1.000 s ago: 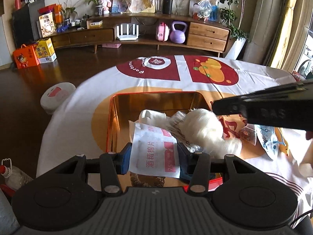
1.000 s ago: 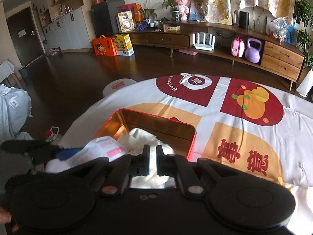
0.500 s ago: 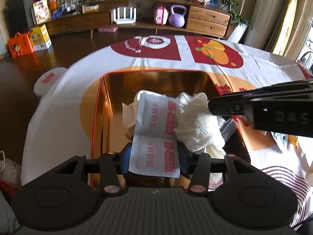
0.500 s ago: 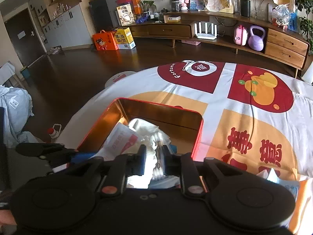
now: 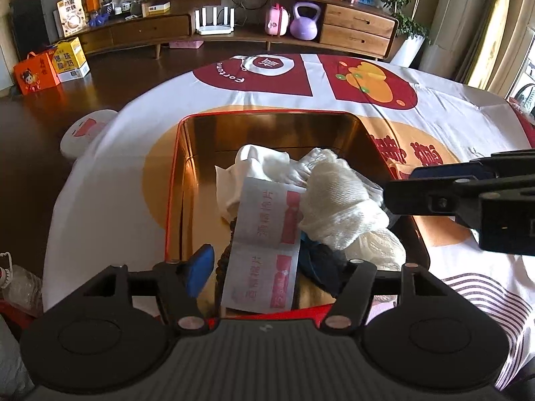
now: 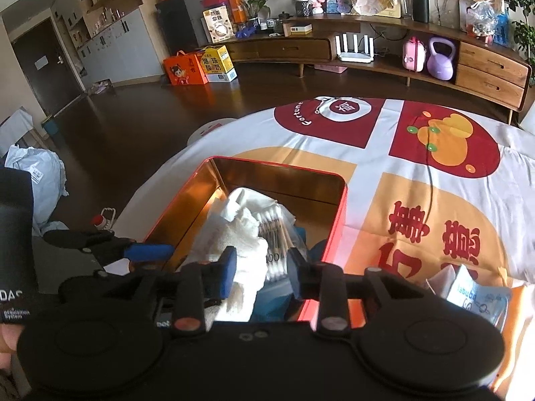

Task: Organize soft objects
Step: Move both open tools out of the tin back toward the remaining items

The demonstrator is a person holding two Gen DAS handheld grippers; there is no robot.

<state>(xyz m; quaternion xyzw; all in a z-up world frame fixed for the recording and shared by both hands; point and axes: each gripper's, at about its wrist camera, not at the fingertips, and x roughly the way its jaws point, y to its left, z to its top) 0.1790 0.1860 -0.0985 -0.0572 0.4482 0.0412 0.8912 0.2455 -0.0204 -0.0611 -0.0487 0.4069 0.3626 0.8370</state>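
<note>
Both claws have just spread, dropping the wipe strip [image 5: 264, 250] and gauze [image 5: 337, 207] in the tin [image 5: 177, 180] (near edge); we lift straight out.

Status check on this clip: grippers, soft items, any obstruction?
Left gripper and right gripper just opened, both released. Wipe packet, gauze roll inside red tin. Nothing blocking.

The tablecloth [image 6: 384, 167] bears the word "Fortune" along a dark red patch and the character "福" in a red disc. The left gripper's body [image 6: 13, 267] carries "DAS" above small print ending in "System". The cotton swab bag [image 6: 276, 234] shows "100".
</note>
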